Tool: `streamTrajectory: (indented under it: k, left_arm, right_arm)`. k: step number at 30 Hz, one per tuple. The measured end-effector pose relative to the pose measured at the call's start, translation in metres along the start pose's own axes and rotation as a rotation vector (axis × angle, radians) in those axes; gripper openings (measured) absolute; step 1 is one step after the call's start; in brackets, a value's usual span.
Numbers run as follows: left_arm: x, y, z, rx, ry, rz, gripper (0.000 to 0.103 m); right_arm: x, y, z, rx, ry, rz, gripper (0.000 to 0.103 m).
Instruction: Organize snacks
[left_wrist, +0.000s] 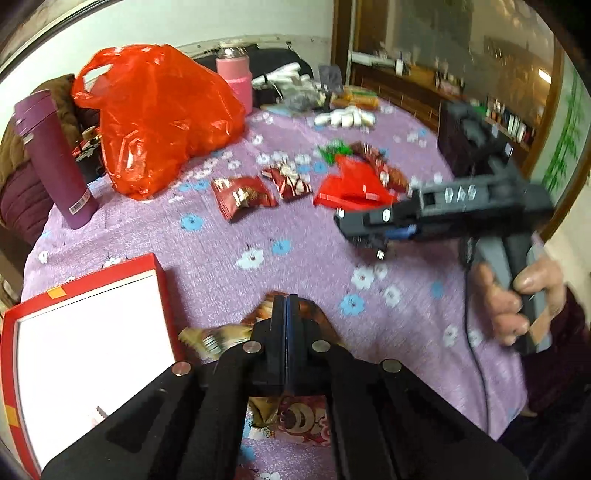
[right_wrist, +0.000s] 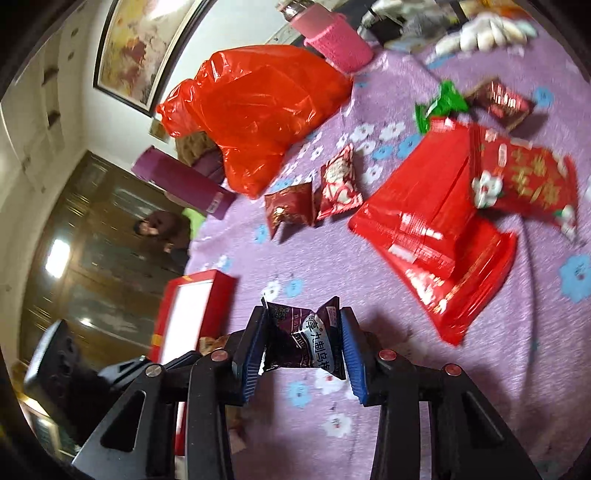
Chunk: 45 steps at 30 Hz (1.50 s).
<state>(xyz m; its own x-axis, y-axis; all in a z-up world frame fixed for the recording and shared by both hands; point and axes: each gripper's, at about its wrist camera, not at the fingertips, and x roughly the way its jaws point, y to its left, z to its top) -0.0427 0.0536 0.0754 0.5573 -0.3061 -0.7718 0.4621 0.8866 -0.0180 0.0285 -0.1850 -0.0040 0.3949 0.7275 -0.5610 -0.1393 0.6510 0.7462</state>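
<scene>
My right gripper (right_wrist: 303, 343) is shut on a dark purple snack packet (right_wrist: 304, 341) and holds it above the purple flowered tablecloth (right_wrist: 369, 424). That gripper's side shows in the left wrist view (left_wrist: 373, 225). My left gripper (left_wrist: 286, 306) has its jaws together, with a brown-gold snack packet (left_wrist: 207, 338) under and beside the fingers; I cannot tell if it grips it. A red box with a white inside (left_wrist: 85, 339) lies at the lower left, also in the right wrist view (right_wrist: 192, 310). Loose red packets (left_wrist: 242, 195) and a large red pack (right_wrist: 436, 236) lie on the cloth.
A red plastic bag (left_wrist: 159, 118), a purple flask (left_wrist: 55, 158) and a pink flask (left_wrist: 234, 75) stand at the table's far side. A green packet (right_wrist: 441, 101) and a flowered red packet (right_wrist: 524, 181) lie near the large pack. White items (left_wrist: 345, 118) sit farther back.
</scene>
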Motion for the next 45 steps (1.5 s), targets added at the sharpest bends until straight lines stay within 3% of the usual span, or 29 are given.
streamTrajectory:
  k: [2,5,8,11,13,15,20,22,24,26,28,31,33,38,39,40,42,43,45]
  left_arm:
    - [-0.006,0.002,0.001,0.007,-0.012,0.004,0.000]
    - [-0.003,0.001,-0.001,0.034,0.008,0.108,0.000]
    - [0.000,-0.003,-0.002,0.079,0.041,0.086,0.001]
    - [0.007,-0.011,-0.006,0.133,0.083,0.088,0.033]
    - [0.011,-0.017,-0.008,0.160,0.090,0.077,0.065]
    - [0.018,-0.019,-0.009,0.169,0.104,0.069,0.073]
    - [0.040,-0.020,-0.007,0.146,0.143,0.088,0.070]
    - [0.042,-0.014,-0.004,0.102,0.144,0.044,0.033]
    - [0.041,-0.013,-0.003,0.091,0.137,0.037,0.030]
    - [0.038,-0.021,-0.006,0.140,0.125,0.065,0.026]
    - [0.034,-0.028,-0.008,0.169,0.108,0.088,0.015]
    - [0.026,-0.023,-0.005,0.132,0.080,0.072,0.006]
    - [0.024,-0.018,-0.003,0.116,0.078,0.060,0.005]
    - [0.025,-0.016,-0.002,0.130,0.104,0.052,0.011]
    - [0.026,-0.015,-0.001,0.123,0.115,0.050,0.020]
    - [0.027,-0.014,-0.001,0.124,0.137,0.048,0.037]
    - [0.026,-0.014,-0.003,0.151,0.141,0.095,0.061]
    - [0.026,-0.015,-0.005,0.169,0.141,0.113,0.066]
    - [0.026,-0.016,-0.009,0.208,0.159,0.120,0.067]
  right_arm:
    - [-0.001,0.004,-0.002,-0.009,-0.009,-0.003,0.040]
    - [-0.001,0.008,-0.003,-0.027,-0.016,-0.018,0.040]
    - [0.001,0.005,-0.002,-0.015,-0.010,-0.035,0.040]
    - [0.002,0.004,-0.003,-0.020,-0.004,-0.054,0.040]
    - [0.003,0.005,-0.003,-0.021,0.002,-0.052,0.040]
    - [0.003,0.005,-0.003,-0.021,0.003,-0.052,0.040]
    - [0.005,0.004,-0.003,-0.016,0.011,-0.054,0.040]
    - [0.004,0.005,-0.003,-0.020,0.009,-0.053,0.040]
    - [0.004,0.004,-0.002,-0.018,0.009,-0.056,0.040]
    - [0.004,0.004,-0.002,-0.017,0.007,-0.056,0.040]
    - [0.004,0.005,-0.003,-0.021,0.006,-0.056,0.040]
    - [0.004,0.006,-0.003,-0.023,0.004,-0.057,0.040]
    - [0.005,0.006,-0.003,-0.023,0.002,-0.056,0.040]
    - [0.008,0.005,-0.003,-0.022,0.012,-0.060,0.040]
    - [0.008,0.006,-0.003,-0.022,0.012,-0.061,0.040]
    - [0.008,0.006,-0.003,-0.022,0.012,-0.060,0.040]
    - [0.007,0.005,-0.003,-0.021,0.012,-0.059,0.040]
    - [0.007,0.005,-0.003,-0.020,0.013,-0.059,0.040]
    - [0.007,0.005,-0.003,-0.017,0.014,-0.059,0.040]
